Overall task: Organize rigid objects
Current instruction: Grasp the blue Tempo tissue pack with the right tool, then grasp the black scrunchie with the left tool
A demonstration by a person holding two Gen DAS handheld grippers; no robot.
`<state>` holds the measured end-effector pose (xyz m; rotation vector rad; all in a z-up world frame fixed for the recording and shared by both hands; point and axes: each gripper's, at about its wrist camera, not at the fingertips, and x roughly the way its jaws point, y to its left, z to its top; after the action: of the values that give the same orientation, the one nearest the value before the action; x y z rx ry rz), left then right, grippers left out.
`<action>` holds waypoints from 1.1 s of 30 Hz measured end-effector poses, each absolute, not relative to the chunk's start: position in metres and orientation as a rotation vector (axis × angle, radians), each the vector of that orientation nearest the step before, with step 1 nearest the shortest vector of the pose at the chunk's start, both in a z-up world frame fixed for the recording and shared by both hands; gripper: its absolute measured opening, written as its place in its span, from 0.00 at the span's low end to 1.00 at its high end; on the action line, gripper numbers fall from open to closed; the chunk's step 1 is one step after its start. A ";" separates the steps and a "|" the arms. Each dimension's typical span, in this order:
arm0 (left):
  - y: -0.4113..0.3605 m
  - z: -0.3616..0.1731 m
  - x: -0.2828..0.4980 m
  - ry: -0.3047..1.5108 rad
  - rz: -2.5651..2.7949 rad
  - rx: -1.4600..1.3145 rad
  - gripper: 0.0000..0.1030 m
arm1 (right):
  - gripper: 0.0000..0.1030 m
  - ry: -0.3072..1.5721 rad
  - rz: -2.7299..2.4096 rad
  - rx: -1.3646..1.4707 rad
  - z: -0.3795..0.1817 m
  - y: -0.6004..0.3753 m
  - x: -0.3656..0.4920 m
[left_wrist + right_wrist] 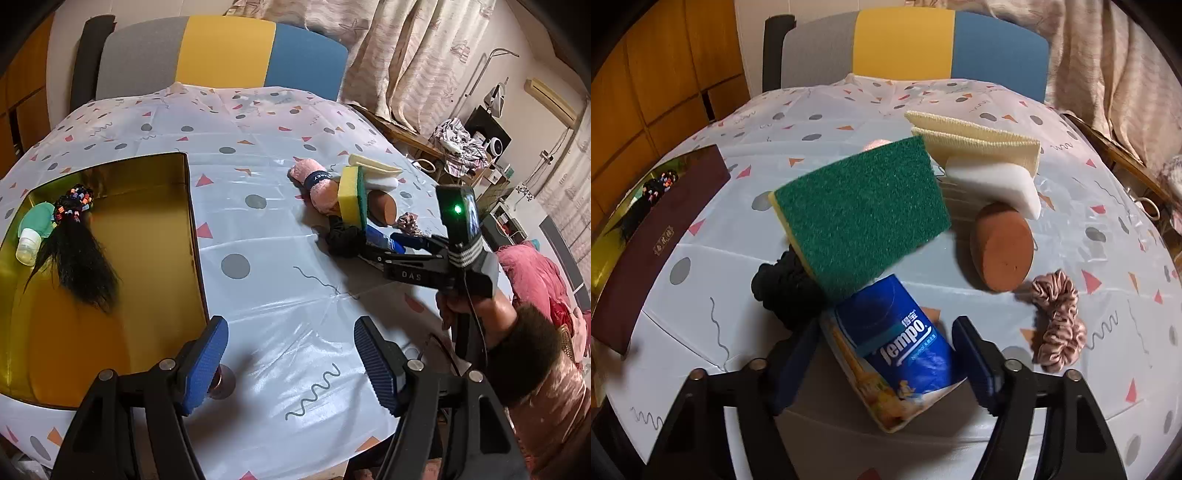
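My right gripper (882, 363) is shut on a blue Tempo tissue pack (897, 354); a green-and-yellow sponge (860, 214) rests tilted on the pack's far end. In the left wrist view the right gripper (384, 242) sits at the pile with the sponge (352, 195) standing on edge. My left gripper (291, 358) is open and empty above the tablecloth, next to the gold box (147, 258). The box holds a black hairpiece (77, 258), a small white bottle (27, 247) and a green item (38, 218).
Around the pack lie a black scrunchie (783, 284), a brown makeup sponge (1004, 247), a pink scrunchie (1058, 317), a white foam block (990, 184) and a cream cloth (975, 144). A pink rolled towel (314, 184) lies behind. A chair (221, 55) stands at the far edge.
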<state>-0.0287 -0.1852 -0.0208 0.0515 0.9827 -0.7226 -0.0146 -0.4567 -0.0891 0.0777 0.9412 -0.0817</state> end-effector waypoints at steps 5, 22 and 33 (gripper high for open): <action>-0.197 -0.024 -0.023 0.996 -0.729 0.048 0.70 | 0.57 0.909 -0.118 0.099 -0.090 -0.458 -0.035; -0.327 -0.060 0.006 1.056 -0.816 0.223 0.70 | 0.52 0.634 -0.378 0.430 -0.099 -0.495 -0.103; -0.390 -0.089 0.032 1.014 -0.812 0.321 0.60 | 0.51 0.627 -0.386 0.495 -0.108 -0.504 -0.107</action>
<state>0.0324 -0.3904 -0.0890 0.3209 1.0139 -0.8121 -0.1069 -0.5039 -0.1083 0.4950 0.6273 -0.3859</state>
